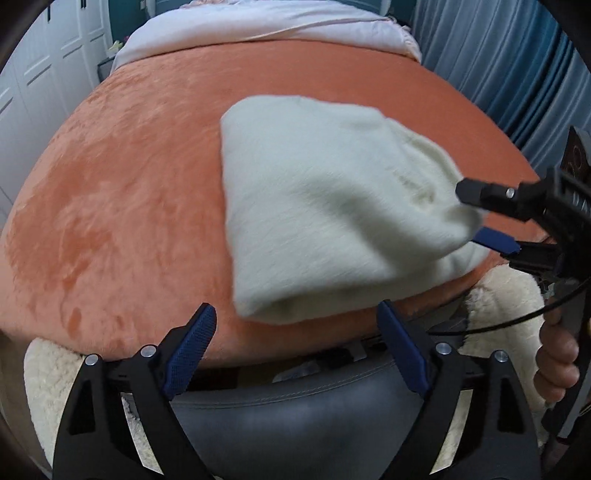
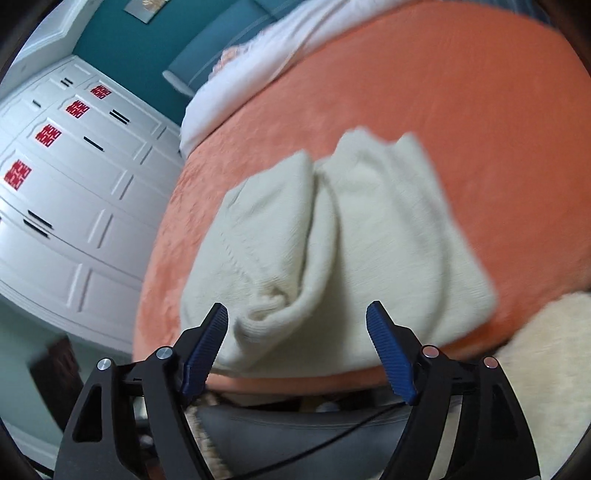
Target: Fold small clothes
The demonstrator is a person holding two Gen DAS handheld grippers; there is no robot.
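A cream knitted garment [image 1: 332, 218] lies folded on the orange bed cover [image 1: 129, 184], near the bed's front edge. It also shows in the right wrist view [image 2: 332, 251], with a raised fold on its left. My left gripper [image 1: 297, 321] is open and empty, just in front of the garment's near edge. My right gripper [image 2: 297, 317] is open, its fingers on either side of the garment's near corner without closing on it. In the left wrist view the right gripper [image 1: 476, 218] comes in from the right at the garment's right corner.
A white quilt [image 1: 258, 26] lies at the far end of the bed. White wardrobe doors [image 2: 74, 192] stand to the left, blue curtains [image 1: 498, 55] to the right. A fluffy cream cushion [image 1: 506, 302] and a grey seat [image 1: 295, 417] lie below the bed's front edge.
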